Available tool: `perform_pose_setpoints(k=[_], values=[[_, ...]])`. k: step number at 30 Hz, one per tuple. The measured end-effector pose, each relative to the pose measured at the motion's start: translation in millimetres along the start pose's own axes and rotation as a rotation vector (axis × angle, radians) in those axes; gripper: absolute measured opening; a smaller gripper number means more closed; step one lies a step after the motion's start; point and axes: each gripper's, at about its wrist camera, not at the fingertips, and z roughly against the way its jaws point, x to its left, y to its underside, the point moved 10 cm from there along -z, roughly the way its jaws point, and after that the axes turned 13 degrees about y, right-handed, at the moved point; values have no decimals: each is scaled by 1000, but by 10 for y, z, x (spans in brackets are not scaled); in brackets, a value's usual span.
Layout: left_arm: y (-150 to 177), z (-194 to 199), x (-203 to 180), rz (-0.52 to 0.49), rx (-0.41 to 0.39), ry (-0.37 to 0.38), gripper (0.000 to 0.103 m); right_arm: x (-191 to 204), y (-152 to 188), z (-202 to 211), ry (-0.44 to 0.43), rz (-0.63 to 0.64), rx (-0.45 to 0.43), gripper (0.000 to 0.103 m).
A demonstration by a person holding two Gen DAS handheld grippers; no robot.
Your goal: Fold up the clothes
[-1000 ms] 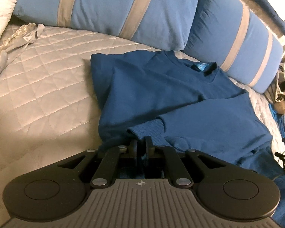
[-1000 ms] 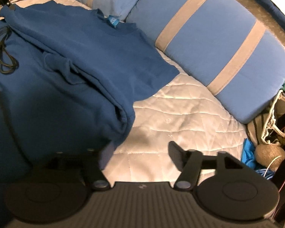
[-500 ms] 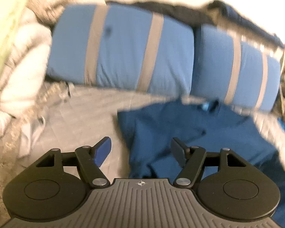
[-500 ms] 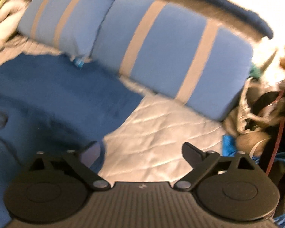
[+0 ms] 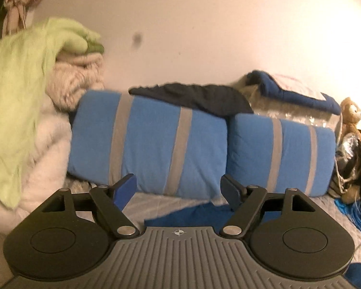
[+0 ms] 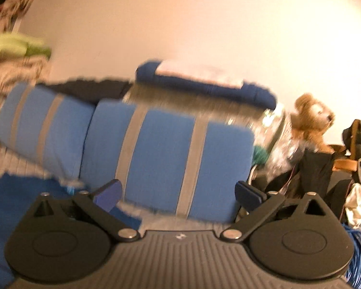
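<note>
No readable text anywhere, honestly. Only marks are a small crosshair-type logo on the left gripper's [image 5: 178, 190] grey ribbed body, and a tiny blurred emblem on the right gripper's [image 6: 178, 193] body.

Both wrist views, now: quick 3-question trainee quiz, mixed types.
1. True or false: the left gripper is shut on the blue sweater.
2. What sits right of the striped pillows in the right wrist view? A) lamp B) teddy bear C) laundry basket
3. Fill in: a dark garment lies draped ____ the striped pillows.

Key: 1 false, its jaws stand open, as do the right gripper's. 2 B, teddy bear. 3 over.
</note>
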Motion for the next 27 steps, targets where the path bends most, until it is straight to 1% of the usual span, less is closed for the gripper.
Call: perform_pose_setpoints(k=[3, 9, 17, 21, 24, 27], values=[[-193, 73, -64, 14, -36, 7, 77, -102, -248, 95, 23, -50, -49, 103], [-581, 360, -211, -9, -135, 36, 78, -251, -731, 306, 49, -99, -140, 103], [-984, 935, -426, -51, -233, 64, 80, -592, -1345, 743, 62, -188, -253, 103], [-1094, 1305, -537, -96, -265, 69, 80, -806, -1544, 1056, 78, -215, -300, 103], [-1099, 1588, -617, -148, -275, 63, 81, -944, -1609, 1342, 75, -215, -322, 103], [-1033, 1828, -663, -187, -253, 52, 85, -1071, -1583, 1587, 57, -203, -317, 103]])
